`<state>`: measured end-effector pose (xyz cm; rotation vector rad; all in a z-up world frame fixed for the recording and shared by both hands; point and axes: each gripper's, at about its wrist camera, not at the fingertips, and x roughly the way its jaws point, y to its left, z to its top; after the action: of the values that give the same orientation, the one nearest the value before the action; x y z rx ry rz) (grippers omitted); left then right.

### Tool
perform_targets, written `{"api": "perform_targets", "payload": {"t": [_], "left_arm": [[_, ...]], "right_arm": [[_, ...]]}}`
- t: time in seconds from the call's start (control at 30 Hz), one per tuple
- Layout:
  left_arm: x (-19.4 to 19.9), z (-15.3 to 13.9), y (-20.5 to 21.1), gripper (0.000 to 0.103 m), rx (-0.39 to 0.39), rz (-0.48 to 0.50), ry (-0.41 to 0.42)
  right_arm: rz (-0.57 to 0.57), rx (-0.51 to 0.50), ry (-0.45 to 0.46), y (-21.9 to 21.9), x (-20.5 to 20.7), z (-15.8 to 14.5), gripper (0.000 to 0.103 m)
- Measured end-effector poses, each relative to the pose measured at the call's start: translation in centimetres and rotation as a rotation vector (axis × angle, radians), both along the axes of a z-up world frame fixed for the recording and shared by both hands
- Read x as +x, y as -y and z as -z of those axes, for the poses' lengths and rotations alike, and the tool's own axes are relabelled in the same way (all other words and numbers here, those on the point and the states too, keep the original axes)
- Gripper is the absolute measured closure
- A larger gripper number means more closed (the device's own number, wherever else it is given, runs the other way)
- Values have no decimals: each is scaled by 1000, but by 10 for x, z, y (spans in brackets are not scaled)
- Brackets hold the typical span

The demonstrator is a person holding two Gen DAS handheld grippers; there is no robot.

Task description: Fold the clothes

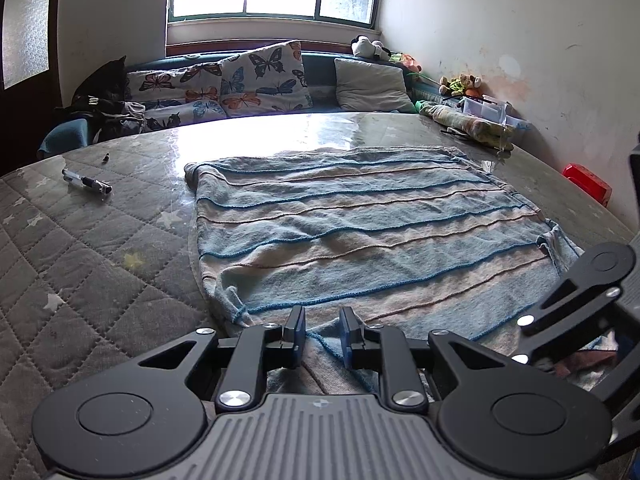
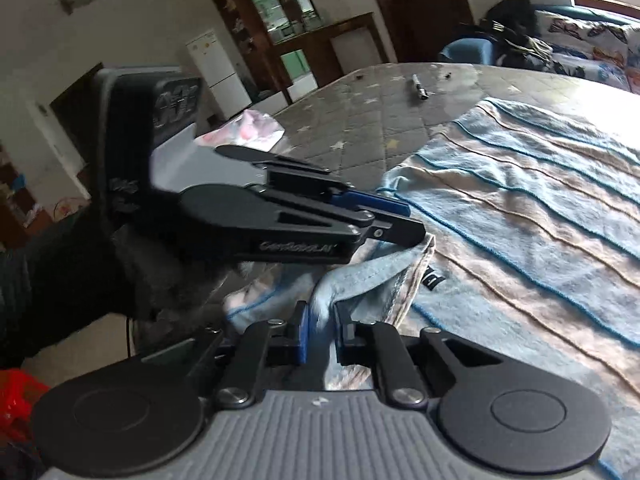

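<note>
Currently, 1 striped garment [image 1: 360, 236] is lying spread flat on the quilted bench [image 1: 100, 248], its blue and beige bands running across the width, with its near edge hanging toward both grippers.

The left gripper [image 1: 322, 330] is holding its jaws narrow on the near hem; in the right wrist view its fingertips [image 2: 404, 224] are pinching a lifted corner of the cloth. The right gripper [image 2: 320, 330] is clamping a bunched fold of the same near edge, with its jaws nearly together and fabric filling the gap.

Handling, as a judgement: the fabric is looking soft, light and limp, so it is likely sagging between 2 grip points and dragging on the glossy surface. Hold is best taken at hem corners, where the stitched edge is resisting slip.

Writing: the side plate of the left gripper is carrying white lettering, too blurred to read with certainty. A small dark tag [image 2: 434, 274] on the garment is showing marks that cannot be read. A marker [image 1: 86, 181] is lying well apart.
</note>
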<state>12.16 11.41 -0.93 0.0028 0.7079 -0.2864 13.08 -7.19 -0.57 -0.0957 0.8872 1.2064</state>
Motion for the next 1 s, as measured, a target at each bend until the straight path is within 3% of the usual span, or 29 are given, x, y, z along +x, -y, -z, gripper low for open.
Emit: {"api": "perform_targets", "payload": {"t": [0.1,0.27,0.33,0.4,0.53,0.63,0.77,1.0], "left_arm": [[0,0,0,82,0,-1,0],[1,1,1,83,1,-5,0],[0,1,1,83,4,-8,0],[0,1,2,82,8,-8,1],[0,2,3,82,13,-12,8],[-3,2,6,82,19,-16,19],[-16,-3,5,82,26,-16,51],[-43,-12,4,82,23,-9,91]], "right_arm": [[-19,19,-30,9,0,-2,95],[-14,11,-55,13,-4,4,82],[3,2,-50,12,-5,8,83],[-12,8,-32,13,-11,5,92],[-55,-35,54,16,-29,-1,92],[-52,-73,65,19,-32,1,90],[-6,-45,43,32,-27,-10,88],[105,-19,115,38,-6,-38,88]]}}
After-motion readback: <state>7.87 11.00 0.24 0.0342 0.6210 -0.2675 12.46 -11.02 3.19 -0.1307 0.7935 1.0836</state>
